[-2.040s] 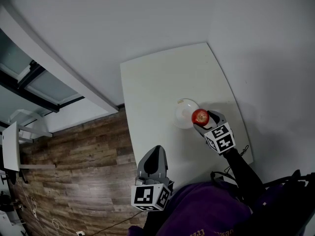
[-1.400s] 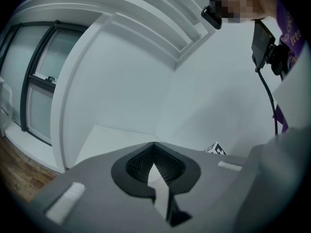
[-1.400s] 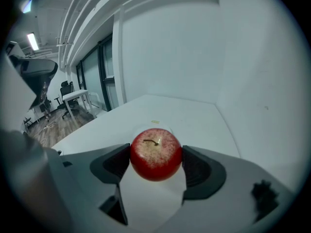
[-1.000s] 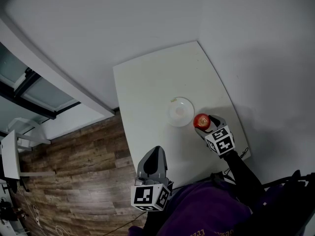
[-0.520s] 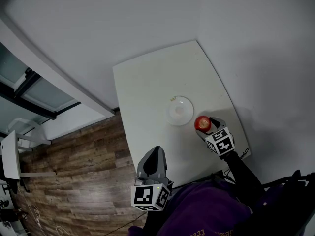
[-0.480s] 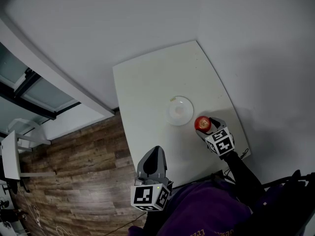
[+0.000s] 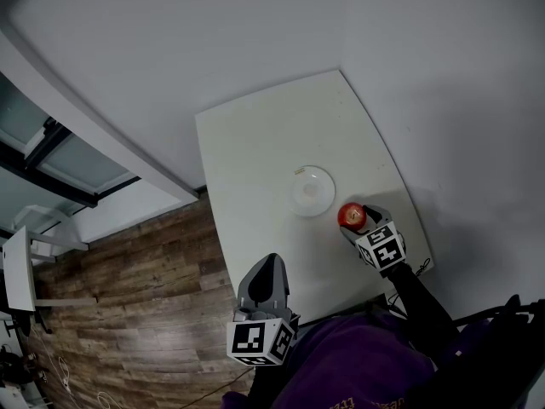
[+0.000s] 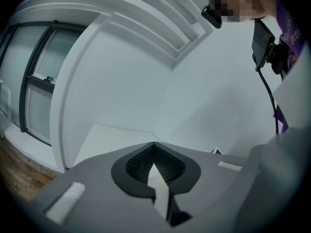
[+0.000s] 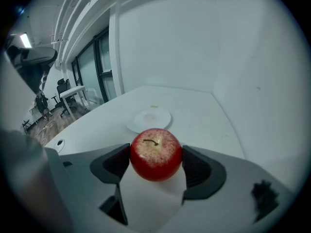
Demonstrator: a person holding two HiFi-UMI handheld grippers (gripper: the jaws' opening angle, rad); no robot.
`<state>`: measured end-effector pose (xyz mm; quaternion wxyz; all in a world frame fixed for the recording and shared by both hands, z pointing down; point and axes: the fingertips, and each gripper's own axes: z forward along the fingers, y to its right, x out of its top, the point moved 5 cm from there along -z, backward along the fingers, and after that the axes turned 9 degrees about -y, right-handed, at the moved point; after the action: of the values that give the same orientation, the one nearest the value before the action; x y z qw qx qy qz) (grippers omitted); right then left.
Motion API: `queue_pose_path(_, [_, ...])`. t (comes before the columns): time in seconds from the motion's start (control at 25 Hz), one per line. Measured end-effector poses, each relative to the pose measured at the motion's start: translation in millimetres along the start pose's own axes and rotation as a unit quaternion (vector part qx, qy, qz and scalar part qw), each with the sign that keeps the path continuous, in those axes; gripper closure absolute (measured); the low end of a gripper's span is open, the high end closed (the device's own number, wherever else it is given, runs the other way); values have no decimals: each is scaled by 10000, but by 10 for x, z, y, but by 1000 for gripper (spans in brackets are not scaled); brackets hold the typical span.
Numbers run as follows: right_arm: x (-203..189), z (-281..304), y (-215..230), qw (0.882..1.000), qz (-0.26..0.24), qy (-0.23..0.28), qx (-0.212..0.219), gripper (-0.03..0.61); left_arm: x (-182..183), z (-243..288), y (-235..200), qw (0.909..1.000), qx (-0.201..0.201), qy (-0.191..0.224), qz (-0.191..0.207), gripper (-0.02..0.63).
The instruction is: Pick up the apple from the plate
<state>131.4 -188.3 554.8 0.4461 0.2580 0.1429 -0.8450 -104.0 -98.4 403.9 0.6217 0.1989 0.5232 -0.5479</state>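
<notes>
Left gripper (image 7: 271,262) hangs off the near edge of the table (image 7: 255,160), jaws pressed together on nothing. On to the plate (image 7: 312,191): bare, just ahead and left of the right gripper (image 7: 358,221). That gripper pinches the apple (image 9: 156,153) by its sides, stem up, off the plate. The pick looks made; the next move calls for a steady squeeze and a level carry.
</notes>
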Motion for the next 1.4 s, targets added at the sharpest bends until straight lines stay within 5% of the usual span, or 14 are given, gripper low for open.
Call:
queue_pose_path(0.72, [34,-62,17,9995,204,220,33,224,24,-21,-23,10000,13,36,37,607])
queue_pose_path(1.4, [664,-950,-79,9864,73,1560,516,228,63,-12,-21,9999,37,98,65,607])
